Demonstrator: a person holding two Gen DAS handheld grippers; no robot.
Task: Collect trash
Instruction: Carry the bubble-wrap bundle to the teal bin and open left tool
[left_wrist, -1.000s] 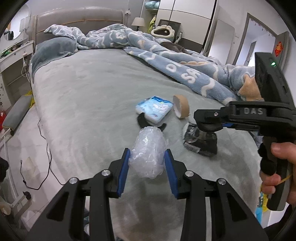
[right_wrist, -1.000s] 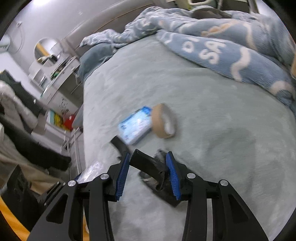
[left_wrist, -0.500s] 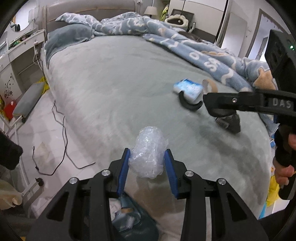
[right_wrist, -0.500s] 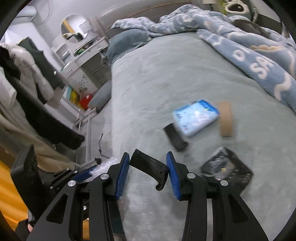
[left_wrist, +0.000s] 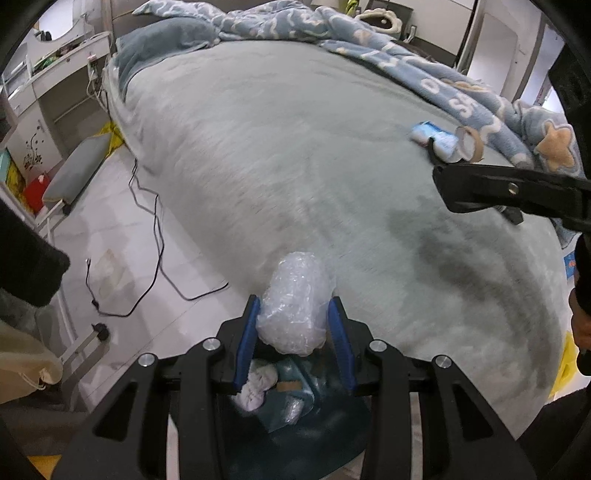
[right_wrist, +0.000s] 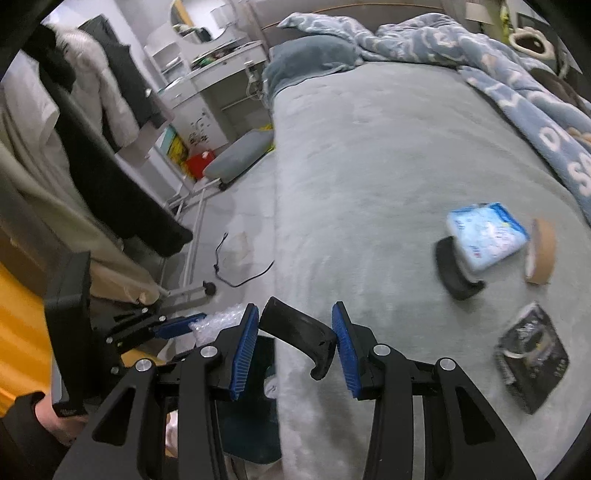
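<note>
We hold 2 grippers over the near edge of the bed (left_wrist: 295, 155). Our left gripper (left_wrist: 293, 341) is clenched on a wad of bubble wrap (left_wrist: 295, 299), both blue pads pressed into its sides. The wad hangs past the bed's edge, right above a dark bin (left_wrist: 314, 424) on the floor that already has white crumpled paper (left_wrist: 256, 384) in it.

Our right gripper (right_wrist: 295, 349) grasps a curved black plastic piece (right_wrist: 299, 330) between its pads, over the same edge of the bed, with the bin (right_wrist: 251, 406) partly in view below it. In this view the left gripper (right_wrist: 177, 326) shows at lower left with the bubble wrap (right_wrist: 218, 321) in its pads.

More trash lies on the bed toward its right side: a blue and white packet (right_wrist: 485, 236), a second black curved piece (right_wrist: 452, 271) touching the packet's near end, a brown tape roll (right_wrist: 541, 251) just beside the packet, and a black wrapper (right_wrist: 532, 354) nearer the edge. A blue blanket (right_wrist: 517, 85) is heaped along the far side. A black cable (left_wrist: 147, 229) trails over the floor by the bed.
</note>
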